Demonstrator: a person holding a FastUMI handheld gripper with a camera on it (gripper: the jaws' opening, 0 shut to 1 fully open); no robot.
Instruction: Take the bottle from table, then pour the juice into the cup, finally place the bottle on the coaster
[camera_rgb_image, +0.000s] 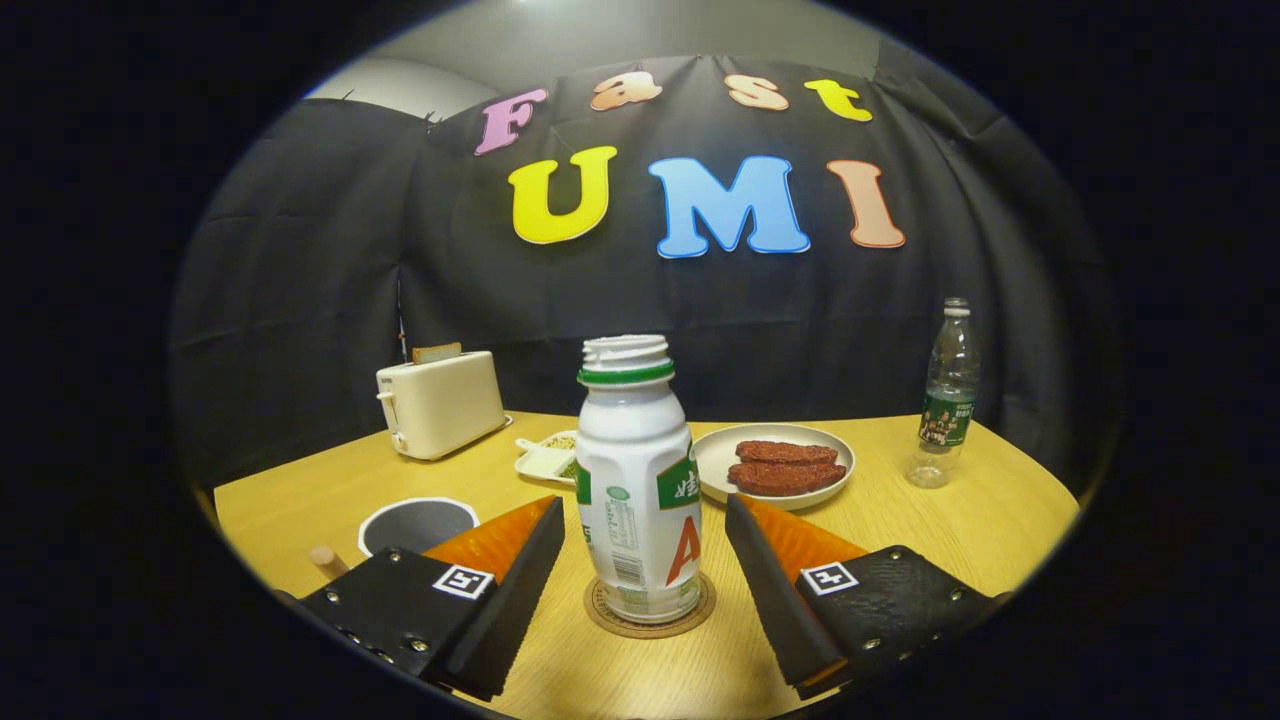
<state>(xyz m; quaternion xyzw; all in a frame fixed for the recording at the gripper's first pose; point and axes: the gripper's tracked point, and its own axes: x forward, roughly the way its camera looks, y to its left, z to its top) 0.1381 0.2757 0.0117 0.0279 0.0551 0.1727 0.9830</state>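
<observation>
A white juice bottle (636, 480) with a green neck ring and no cap stands upright on a round brown coaster (650, 618) on the wooden table. My gripper (645, 510) is open, one finger on each side of the bottle, with a clear gap between each finger and the bottle's wall. To the left, beyond the left finger (500, 560), a dark cup with a white rim (417, 524) sits on the table; its inside looks dark and I cannot tell how full it is.
A cream toaster (440, 403) with a slice in it stands at the back left. A small white tray (548, 457) and a white plate (720, 455) with brown slabs lie behind the bottle. A clear water bottle (945, 395) stands at the back right.
</observation>
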